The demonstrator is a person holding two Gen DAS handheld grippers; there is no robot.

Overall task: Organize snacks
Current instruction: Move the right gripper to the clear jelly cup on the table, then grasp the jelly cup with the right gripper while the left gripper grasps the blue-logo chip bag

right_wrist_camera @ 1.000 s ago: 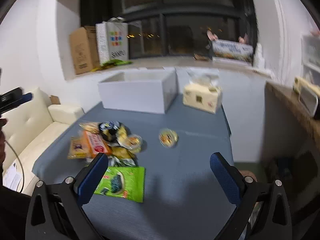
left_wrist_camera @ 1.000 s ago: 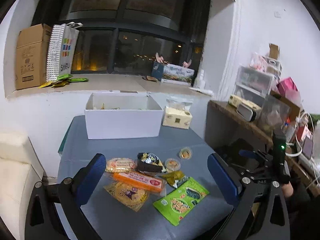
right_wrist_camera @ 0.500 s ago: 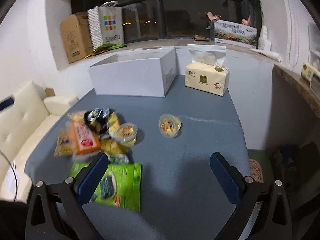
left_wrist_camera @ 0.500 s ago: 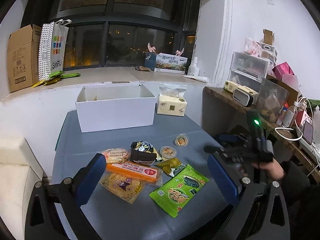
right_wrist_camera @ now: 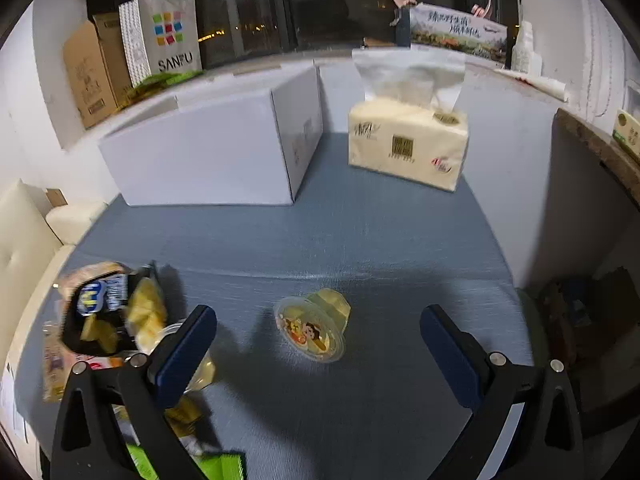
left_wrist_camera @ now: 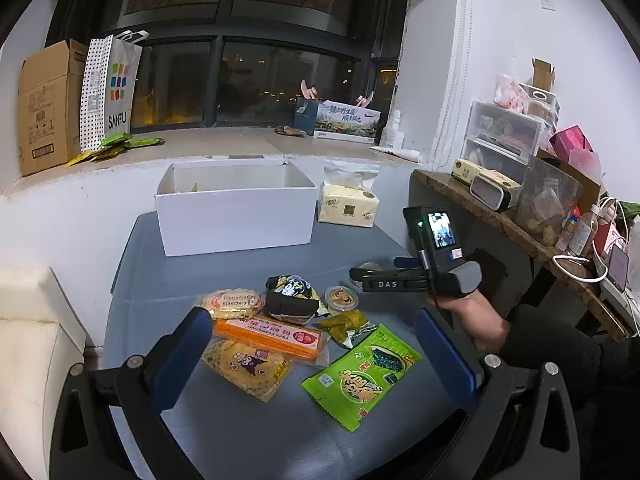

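Approach step: right gripper (right_wrist_camera: 316, 344), jaws wide and empty, frames the clear plastic jelly cup (right_wrist_camera: 312, 330); left gripper (left_wrist_camera: 312, 344) likewise idle; next, descend, close, carry to open white cardboard box (right_wrist_camera: 208, 152).

Each handheld gripper had a black frame with triangular cut-outs and round silver screw heads near the base of each finger. The left gripper (left_wrist_camera: 312, 344) carried two dark blue rectangular pads on black arms, and the right gripper (right_wrist_camera: 318, 340) was built the same way, with navy pads on matte black brackets. Seen from the left wrist camera, the right gripper's body was black, marked "DAS" in white letters, with a grey rounded handle, a small camera mounted on top showing a lit screen and a green indicator light. The person's right hand (left_wrist_camera: 478, 320) emerged from a dark sleeve (left_wrist_camera: 560, 356).
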